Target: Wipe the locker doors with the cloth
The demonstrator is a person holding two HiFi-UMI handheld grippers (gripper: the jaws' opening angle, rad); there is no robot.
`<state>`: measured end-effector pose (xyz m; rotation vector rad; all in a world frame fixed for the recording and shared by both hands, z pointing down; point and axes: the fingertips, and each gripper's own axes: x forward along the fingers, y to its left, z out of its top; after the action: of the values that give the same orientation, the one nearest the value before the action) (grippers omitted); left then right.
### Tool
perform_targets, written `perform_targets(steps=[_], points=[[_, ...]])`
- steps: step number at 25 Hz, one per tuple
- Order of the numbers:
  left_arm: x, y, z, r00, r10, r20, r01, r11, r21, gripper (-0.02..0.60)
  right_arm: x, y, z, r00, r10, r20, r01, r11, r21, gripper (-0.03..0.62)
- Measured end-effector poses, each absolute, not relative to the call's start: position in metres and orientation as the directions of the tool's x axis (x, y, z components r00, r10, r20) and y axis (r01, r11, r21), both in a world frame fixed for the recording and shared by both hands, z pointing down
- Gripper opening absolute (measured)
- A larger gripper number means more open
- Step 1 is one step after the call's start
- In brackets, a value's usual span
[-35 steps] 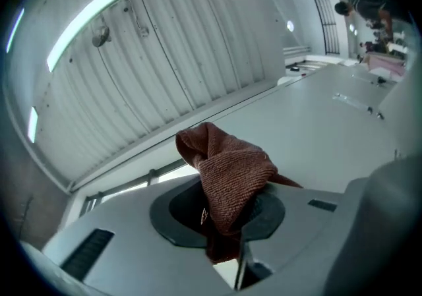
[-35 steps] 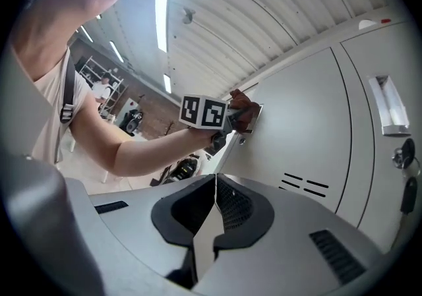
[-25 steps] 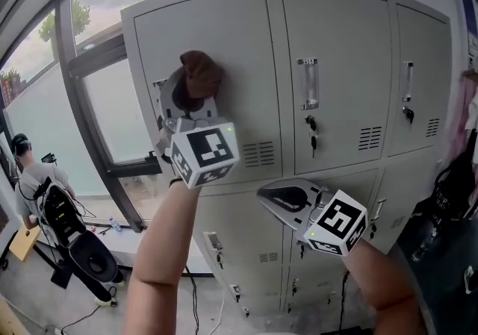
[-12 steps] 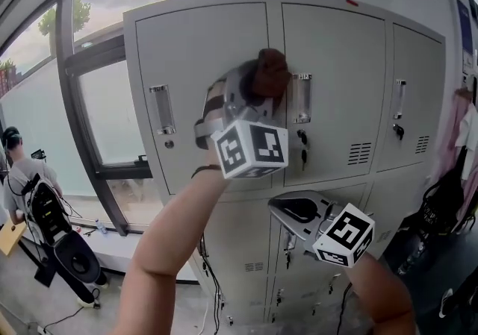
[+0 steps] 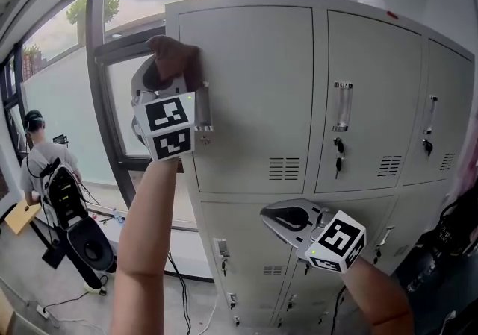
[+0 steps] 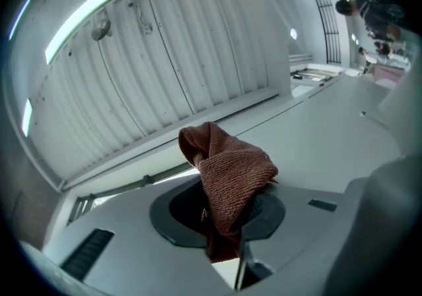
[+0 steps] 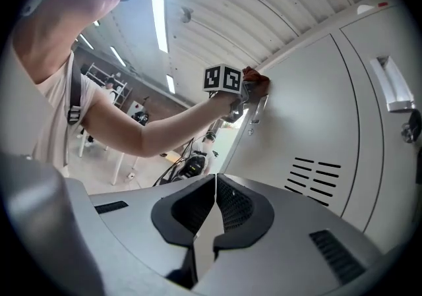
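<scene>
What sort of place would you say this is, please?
Probably a locker area in a workplace: a bank of grey metal lockers with keyed doors, tall dark-framed windows beside it, and a ribbed metal ceiling with strip lights.

The right gripper's (image 7: 214, 206) grey jaws are pressing together with nothing between them. Beyond them, a person's bare arm (image 7: 148, 133) is reaching up to a pale grey metal locker door (image 7: 316, 103). The left gripper (image 7: 245, 85) is holding a reddish-brown knitted cloth (image 7: 256, 79) against the door's upper edge, just above a metal handle (image 7: 258, 110). Black vent slots (image 7: 313, 173) are showing lower on the door.
</scene>
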<state>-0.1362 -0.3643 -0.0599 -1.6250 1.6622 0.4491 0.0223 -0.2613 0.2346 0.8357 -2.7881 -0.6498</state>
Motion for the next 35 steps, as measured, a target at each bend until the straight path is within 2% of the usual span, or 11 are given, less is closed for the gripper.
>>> perform_targets(steps=[4, 8, 12, 17, 22, 26, 32, 35], points=[[-0.121, -0.361, -0.058, 0.118, -0.669, -0.734, -0.919, 0.206, -0.335, 0.071, 0.01, -0.264, 0.235, -0.848, -0.529, 0.017, -0.469, 0.765, 0.442, 0.018], [-0.062, -0.352, -0.065, 0.223, -0.63, -0.744, -0.889, 0.182, -0.42, 0.071, 0.015, -0.262, 0.235, -0.845, -0.536, -0.007, -0.482, 0.755, 0.445, 0.018], [0.012, -0.337, -0.076, 0.312, -0.571, -0.759, -0.825, 0.233, -0.514, 0.071, 0.036, -0.261, 0.233, -0.819, -0.573, -0.025, -0.526, 0.732, 0.433, 0.018], [0.114, -0.32, -0.085, 0.456, -0.543, -0.706, -0.655, 0.332, -0.678, 0.071, 0.062, -0.262, 0.241, -0.786, -0.618, -0.014, -0.565, 0.709, 0.422, 0.018], [0.17, -0.314, -0.104, 0.534, -0.574, -0.62, -0.588, 0.275, -0.761, 0.071, 0.085, -0.259, 0.244, -0.755, -0.655, -0.013, -0.599, 0.681, 0.422, 0.018], [0.149, -0.32, -0.125, 0.524, -0.616, -0.588, -0.654, 0.15, -0.741, 0.071, 0.091, -0.253, 0.239, -0.745, -0.667, -0.028, -0.613, 0.667, 0.424, 0.018], [0.038, -0.342, -0.138, 0.35, -0.657, -0.668, -0.774, 0.2, -0.601, 0.072, 0.072, -0.244, 0.239, -0.775, -0.631, -0.027, -0.578, 0.693, 0.431, 0.018], [-0.026, -0.354, -0.146, 0.237, -0.677, -0.697, -0.802, 0.269, -0.534, 0.071, 0.056, -0.24, 0.244, -0.796, -0.605, -0.016, -0.552, 0.715, 0.429, 0.018]])
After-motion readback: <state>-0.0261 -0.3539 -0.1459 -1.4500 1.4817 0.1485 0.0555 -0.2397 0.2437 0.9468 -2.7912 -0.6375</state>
